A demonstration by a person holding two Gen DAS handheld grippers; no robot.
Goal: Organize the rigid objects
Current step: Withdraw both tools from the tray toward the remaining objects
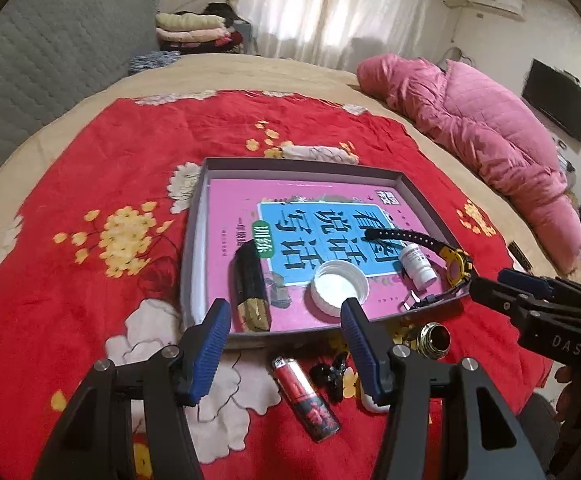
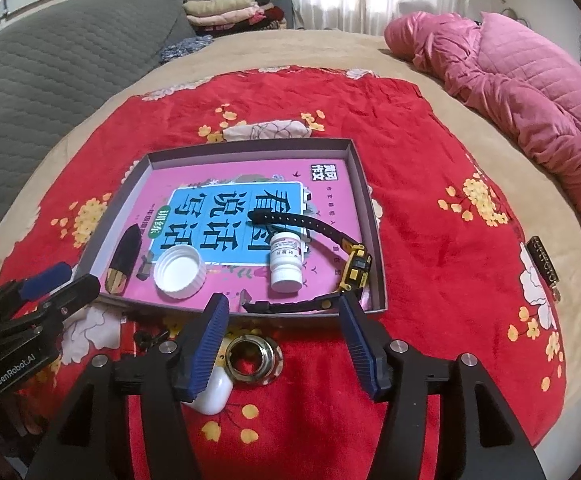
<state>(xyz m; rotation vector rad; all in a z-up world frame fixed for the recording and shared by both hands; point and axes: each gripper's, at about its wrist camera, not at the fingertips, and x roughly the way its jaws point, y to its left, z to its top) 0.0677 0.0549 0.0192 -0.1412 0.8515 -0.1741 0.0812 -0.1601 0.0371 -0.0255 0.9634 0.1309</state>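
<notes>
Right wrist view, white case (image 2: 214,394) half hidden behind spread empty right fingers (image 2: 218,320), left fingers (image 1: 218,332) likewise open, empty.

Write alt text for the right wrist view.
The open right gripper hovers empty over a brass ring fitting on a red floral blanket, just before a shallow tray holding a pink book, watch, pill bottle, white cap and dark tube.

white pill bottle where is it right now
In the right wrist view the white pill bottle lies inside the tray, right of the white cap and beside the yellow watch.
</notes>
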